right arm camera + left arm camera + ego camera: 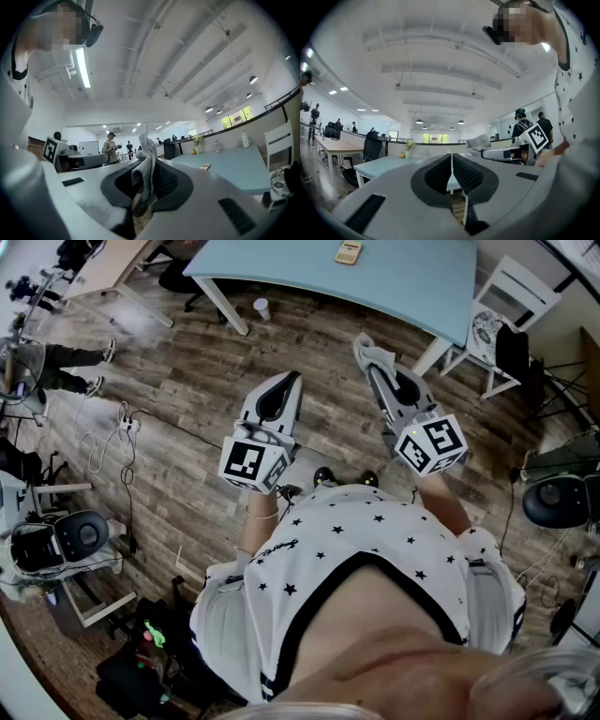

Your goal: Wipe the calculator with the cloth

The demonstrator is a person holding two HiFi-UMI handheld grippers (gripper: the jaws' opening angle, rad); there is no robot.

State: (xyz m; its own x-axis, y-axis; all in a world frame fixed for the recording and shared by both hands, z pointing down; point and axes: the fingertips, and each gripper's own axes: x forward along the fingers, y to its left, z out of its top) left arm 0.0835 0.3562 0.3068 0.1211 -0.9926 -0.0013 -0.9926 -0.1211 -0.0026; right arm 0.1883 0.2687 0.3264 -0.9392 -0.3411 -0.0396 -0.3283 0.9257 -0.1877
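The calculator (349, 252) is a small beige slab lying on the pale blue table (412, 277) far ahead of me; in the right gripper view the calculator (204, 166) lies on the same table (234, 168). My right gripper (367, 349) is shut on a grey cloth (372, 354), held over the floor short of the table. The cloth (145, 159) sticks up between the jaws. My left gripper (289, 381) is shut with nothing in it, beside the right one; its jaws (451, 176) meet.
A white cup (262, 308) stands on the wooden floor by a table leg. A white chair (502, 310) with a dark bag stands right of the table. Cables and a power strip (127, 425) lie at left. Other people stand in the room's background.
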